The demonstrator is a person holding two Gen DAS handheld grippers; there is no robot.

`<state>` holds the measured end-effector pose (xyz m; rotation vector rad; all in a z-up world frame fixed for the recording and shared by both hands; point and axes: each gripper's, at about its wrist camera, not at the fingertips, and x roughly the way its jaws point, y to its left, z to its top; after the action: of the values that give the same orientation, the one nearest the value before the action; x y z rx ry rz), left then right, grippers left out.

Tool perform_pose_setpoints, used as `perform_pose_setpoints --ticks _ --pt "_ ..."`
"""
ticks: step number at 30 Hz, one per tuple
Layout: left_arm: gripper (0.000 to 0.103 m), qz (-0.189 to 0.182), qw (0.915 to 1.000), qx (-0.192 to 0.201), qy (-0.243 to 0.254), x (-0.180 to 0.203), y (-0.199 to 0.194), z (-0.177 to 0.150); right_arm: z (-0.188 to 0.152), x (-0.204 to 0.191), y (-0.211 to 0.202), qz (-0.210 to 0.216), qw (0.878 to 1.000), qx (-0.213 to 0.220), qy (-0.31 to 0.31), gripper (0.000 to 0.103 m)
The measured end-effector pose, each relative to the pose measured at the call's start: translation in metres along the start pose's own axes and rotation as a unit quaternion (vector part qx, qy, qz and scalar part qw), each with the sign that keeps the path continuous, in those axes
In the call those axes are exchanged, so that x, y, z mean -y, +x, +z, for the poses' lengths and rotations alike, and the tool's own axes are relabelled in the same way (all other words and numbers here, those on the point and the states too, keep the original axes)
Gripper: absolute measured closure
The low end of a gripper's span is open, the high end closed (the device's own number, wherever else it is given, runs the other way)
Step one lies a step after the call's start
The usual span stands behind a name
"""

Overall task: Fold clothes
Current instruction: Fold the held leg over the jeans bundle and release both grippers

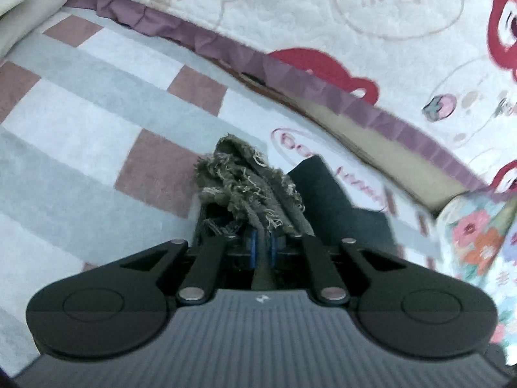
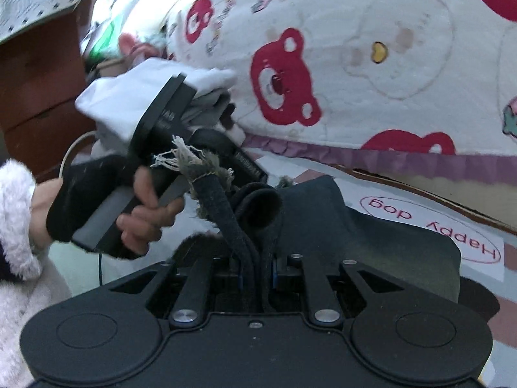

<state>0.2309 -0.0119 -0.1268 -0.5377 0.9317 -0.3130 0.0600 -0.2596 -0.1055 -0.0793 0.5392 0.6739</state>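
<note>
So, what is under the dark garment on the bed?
Under the garment lies the checked sheet, with a "Happy dog" print showing beside it. Both grippers pinch its frayed hem. Whatever lies beneath its middle is covered.

The bed sheet (image 1: 97,103) was checked in pale grey-blue, white and dusty pink, with a white patch lettered "Happy dog" (image 2: 433,229) in pink inside a pink oval. Beyond the sheet, the quilt (image 2: 371,48) was cream, printed with red bear heads and faint outlined bears, edged by a mauve frill (image 1: 323,84). On the sheet, the garment (image 2: 371,232) was dark navy, its frayed hem (image 1: 239,174) olive-grey with pale threads. The left tool (image 1: 263,242) was black with blue pads.
</note>
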Motion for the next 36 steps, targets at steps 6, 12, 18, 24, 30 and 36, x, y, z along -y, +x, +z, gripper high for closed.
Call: perform_pose_setpoints --ticks 6,12,18,24,30,36 --pt "0.095 0.018 0.9993 0.001 0.033 0.008 -0.001 0.003 -0.012 -0.02 0.002 0.003 0.996 -0.018 -0.083 0.084" --pt "0.087 0.132 0.9881 -0.006 0.079 0.018 -0.008 -0.005 -0.021 -0.023 0.016 0.012 0.996 -0.054 -0.073 0.081" --pt "0.055 0.146 0.989 0.008 0.027 -0.006 -0.046 -0.014 -0.018 -0.01 0.016 0.025 0.998 -0.06 -0.017 0.08" --pt "0.055 0.16 0.9858 0.038 -0.035 -0.027 -0.07 -0.023 -0.019 0.038 0.014 0.056 0.954 -0.029 0.292 0.079" --pt "0.058 0.111 0.9897 0.067 -0.061 -0.027 -0.079 -0.023 -0.012 -0.02 0.03 0.027 0.995 -0.066 0.073 0.076" --pt "0.056 0.045 0.9965 0.067 -0.022 -0.009 -0.073 -0.025 -0.023 -0.046 0.029 0.049 0.994 -0.085 -0.044 0.056"
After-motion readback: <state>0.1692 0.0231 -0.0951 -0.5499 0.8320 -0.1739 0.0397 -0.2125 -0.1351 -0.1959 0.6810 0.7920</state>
